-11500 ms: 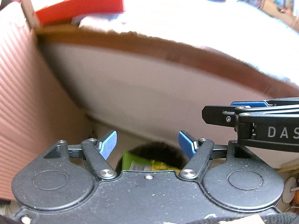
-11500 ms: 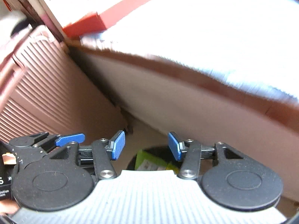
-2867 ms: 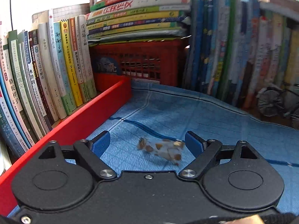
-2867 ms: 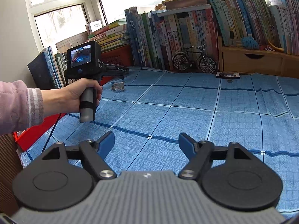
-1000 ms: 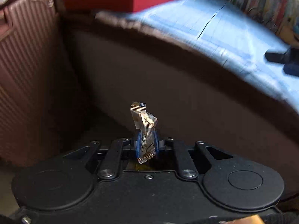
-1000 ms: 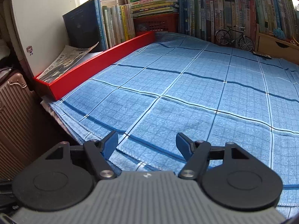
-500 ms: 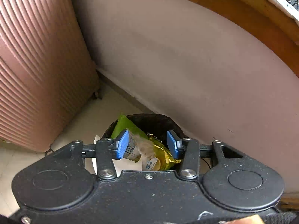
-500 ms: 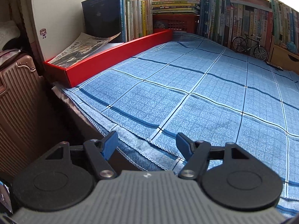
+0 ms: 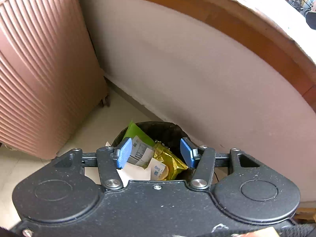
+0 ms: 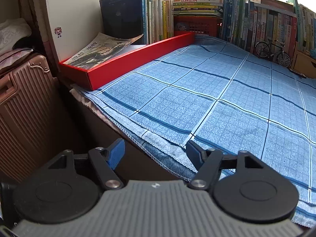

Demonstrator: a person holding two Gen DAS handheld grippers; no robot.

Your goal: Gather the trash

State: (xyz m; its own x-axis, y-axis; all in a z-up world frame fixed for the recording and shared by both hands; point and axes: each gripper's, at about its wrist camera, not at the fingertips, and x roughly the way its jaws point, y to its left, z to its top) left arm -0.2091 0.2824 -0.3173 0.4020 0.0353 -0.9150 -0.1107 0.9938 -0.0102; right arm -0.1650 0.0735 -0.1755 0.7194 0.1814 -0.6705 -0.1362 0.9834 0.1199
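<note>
My left gripper [image 9: 156, 153] points down over a black trash bin [image 9: 167, 130] on the floor, its jaws opening with nothing pressed between the blue pads. Below them the bin holds a green packet [image 9: 136, 131], a gold foil wrapper [image 9: 169, 159] and white printed paper [image 9: 140, 154]. The small wrapper I carried is not between the pads; I cannot pick it out among the trash. My right gripper [image 10: 156, 151] hangs open and empty over the front edge of the blue checked cloth [image 10: 227, 106] on the table.
A ribbed pink suitcase [image 9: 39, 69] stands left of the bin, the pale table side [image 9: 187, 69] behind it. On the table are a long red box [image 10: 126, 65] with a magazine, rows of books [image 10: 197, 9] and a model bicycle [image 10: 272, 49].
The left gripper swung down from the table edge to above the bin and opened; the wrapper it gripped a second ago has left its pads. The right gripper slid sideways along the table edge.
</note>
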